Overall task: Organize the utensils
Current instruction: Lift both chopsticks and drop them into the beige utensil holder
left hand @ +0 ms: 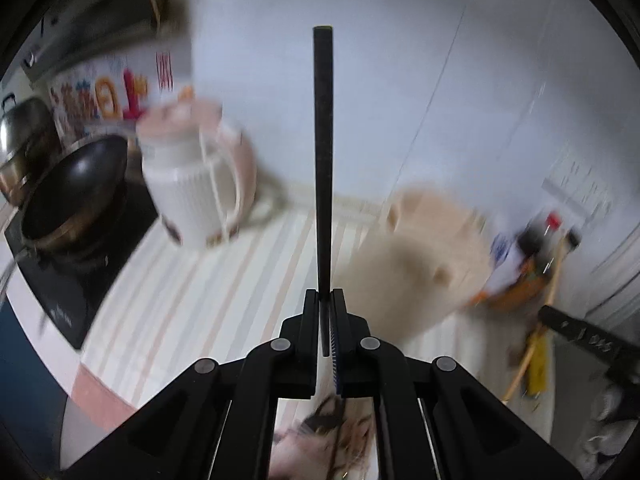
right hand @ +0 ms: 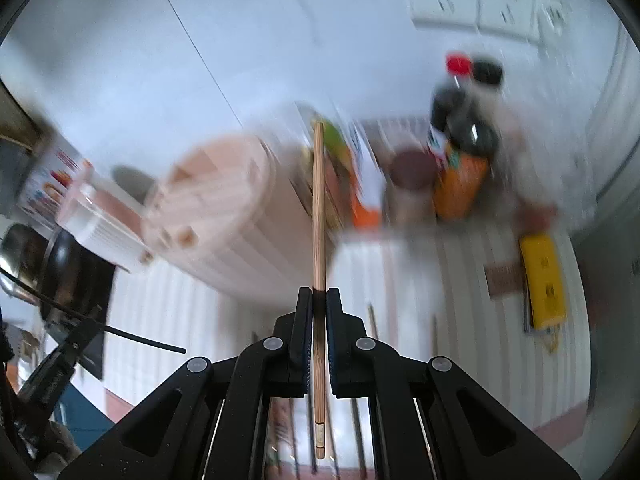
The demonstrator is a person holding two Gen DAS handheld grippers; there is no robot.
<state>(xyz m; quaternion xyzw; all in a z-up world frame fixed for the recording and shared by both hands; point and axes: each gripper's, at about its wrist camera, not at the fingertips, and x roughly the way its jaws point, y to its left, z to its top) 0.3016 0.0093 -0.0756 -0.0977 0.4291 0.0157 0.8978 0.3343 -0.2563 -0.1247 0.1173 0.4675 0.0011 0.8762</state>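
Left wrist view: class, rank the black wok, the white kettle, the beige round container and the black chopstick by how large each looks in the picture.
1. Beige round container, though nearness to the camera and blur inflate it.
2. White kettle and black wok: too alike to rank.
3. Black chopstick: long but thinnest.

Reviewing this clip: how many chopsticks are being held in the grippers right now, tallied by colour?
Black chopstick, clamped in the left gripper: 1
Wooden chopstick, clamped in the right gripper: 1
Total held: 2
More sticks may lie on the striped counter, but blur keeps them from being counted.
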